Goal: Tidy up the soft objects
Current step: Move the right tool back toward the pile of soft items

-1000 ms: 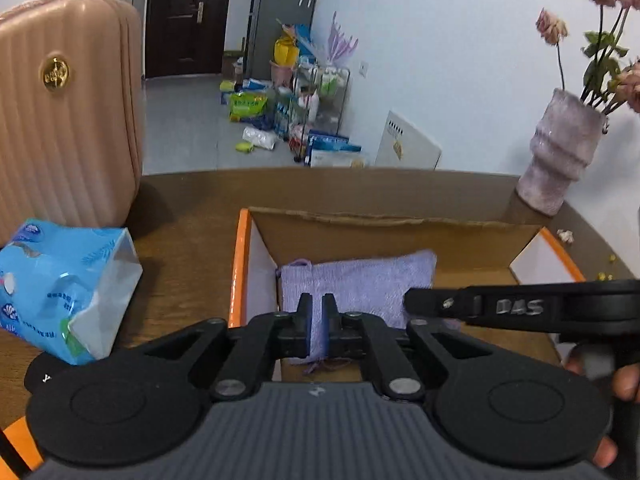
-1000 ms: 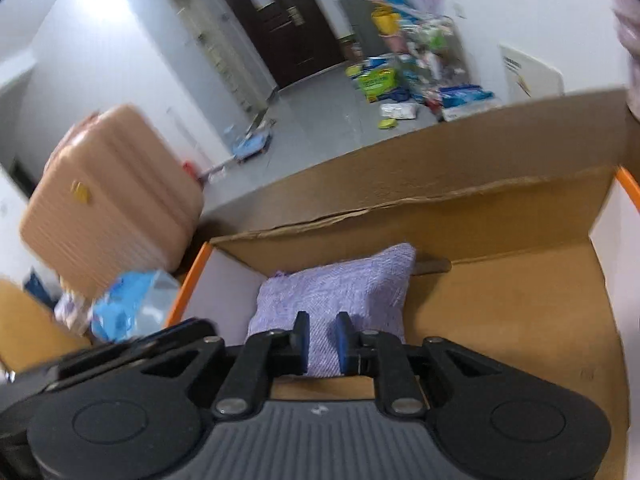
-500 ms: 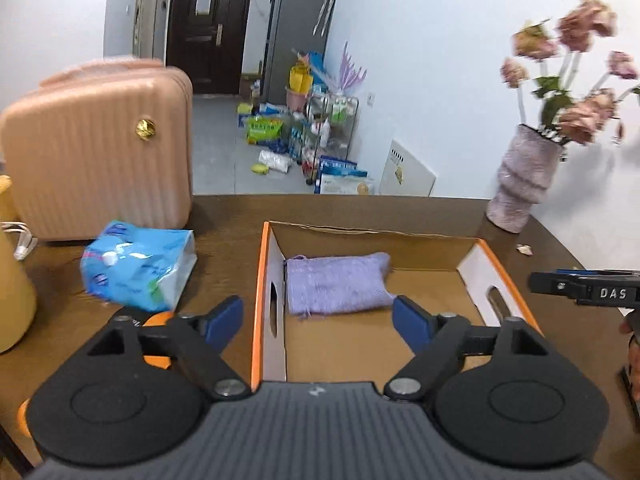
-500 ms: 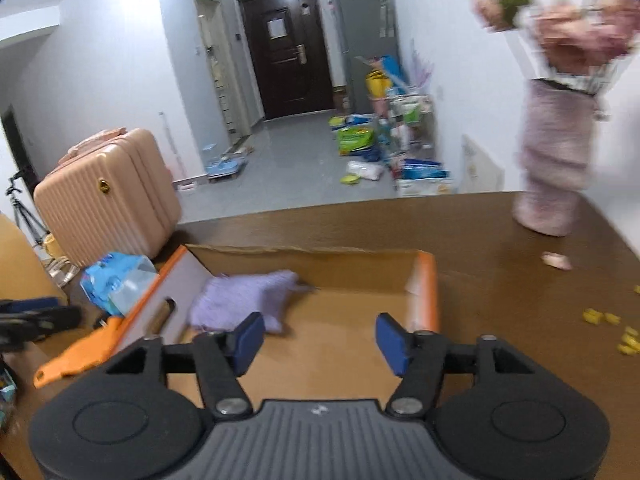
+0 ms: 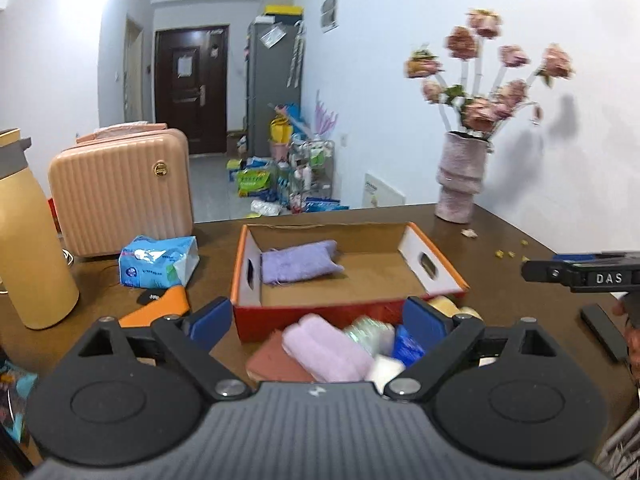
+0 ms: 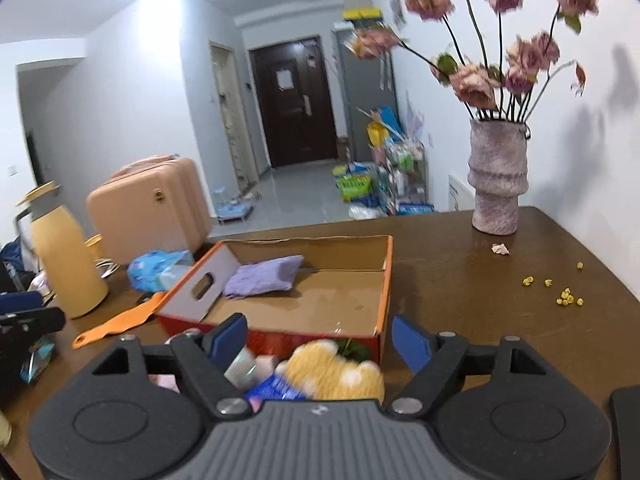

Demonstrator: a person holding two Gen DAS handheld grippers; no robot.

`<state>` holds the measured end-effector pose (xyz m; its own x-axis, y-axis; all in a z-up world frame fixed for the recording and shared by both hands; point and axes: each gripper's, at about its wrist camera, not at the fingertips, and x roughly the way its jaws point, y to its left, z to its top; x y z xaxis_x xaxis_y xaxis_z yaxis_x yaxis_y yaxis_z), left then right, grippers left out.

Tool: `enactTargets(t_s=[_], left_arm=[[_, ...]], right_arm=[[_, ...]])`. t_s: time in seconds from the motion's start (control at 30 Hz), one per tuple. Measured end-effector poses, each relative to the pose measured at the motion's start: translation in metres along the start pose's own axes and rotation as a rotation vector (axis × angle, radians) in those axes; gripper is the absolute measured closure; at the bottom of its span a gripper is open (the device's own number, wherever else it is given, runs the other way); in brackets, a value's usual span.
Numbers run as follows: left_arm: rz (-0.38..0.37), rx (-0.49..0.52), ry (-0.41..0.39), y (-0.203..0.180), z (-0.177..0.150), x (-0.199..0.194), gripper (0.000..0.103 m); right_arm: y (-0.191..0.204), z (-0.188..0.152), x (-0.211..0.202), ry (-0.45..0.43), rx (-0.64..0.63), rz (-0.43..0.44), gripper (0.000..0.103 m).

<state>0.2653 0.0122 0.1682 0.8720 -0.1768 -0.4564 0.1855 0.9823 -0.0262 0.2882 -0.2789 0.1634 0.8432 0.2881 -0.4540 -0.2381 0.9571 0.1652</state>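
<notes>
The left gripper (image 5: 318, 322) is wide open, and its blue pads (image 5: 211, 322) hold nothing. Its jaws have just been opening. The right gripper (image 6: 320, 340) is wide open too, with nothing between its pads (image 6: 228, 338), and its jaws have just been opening as well. Both grippers hang in the air on the near side of the cardboard box (image 5: 434, 276).

Just in front of the box, close to the grippers, sits a pile of soft things. There is a pink rolled towel (image 5: 326, 350), a brown cloth (image 5: 272, 362) under it, a blue packet (image 5: 406, 346), and a fluffy yellow toy (image 6: 336, 372). They look blurry.

Inside the box lies a purple cloth (image 5: 298, 266). It rests flat on the box floor, in the far left corner, touching the left wall.

To the left of the box are an orange strip (image 6: 120, 324), a blue tissue pack (image 5: 158, 260), a yellow jug (image 5: 30, 240) and a pink suitcase (image 5: 120, 192). To the right of the box, far back, stands a vase (image 6: 498, 178) with pink flowers (image 6: 472, 80). Small yellow bits (image 6: 566, 296) lie on the brown table (image 6: 480, 300) to the right of the box.
</notes>
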Motion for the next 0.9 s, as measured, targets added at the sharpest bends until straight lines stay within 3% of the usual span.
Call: enactTargets(t_s=[0.27,0.33,0.5,0.63,0.77,0.9], left_arm=[[-0.049,0.018,-0.147,-0.019,-0.083,-0.071,0.002],[-0.019,0.025,-0.161,-0.02,-0.104,-0.08,0.002],[0.0,-0.037,-0.113,-0.01,-0.152,-0.096,0.002],[0.038,-0.042,-0.078,-0.005,-0.186,-0.113,0.001],[0.006,-0.083,-0.027,0.0,-0.202,-0.117,0.001],[0.047,-0.089,-0.021,0.002,-0.201,-0.108,0.001]], right_arm=[[0.026,-0.081,-0.07,-0.112,-0.042,0.044,0.02],[0.031,-0.106,-0.08,-0.122,-0.038,0.042,0.017],[0.052,-0.167,-0.096,-0.127,-0.096,-0.051,0.015],[0.06,-0.207,-0.117,-0.094,-0.051,-0.05,0.014],[0.061,-0.228,-0.132,-0.064,-0.009,-0.024,0.012],[0.06,-0.225,-0.13,-0.071,-0.012,-0.042,0.012]])
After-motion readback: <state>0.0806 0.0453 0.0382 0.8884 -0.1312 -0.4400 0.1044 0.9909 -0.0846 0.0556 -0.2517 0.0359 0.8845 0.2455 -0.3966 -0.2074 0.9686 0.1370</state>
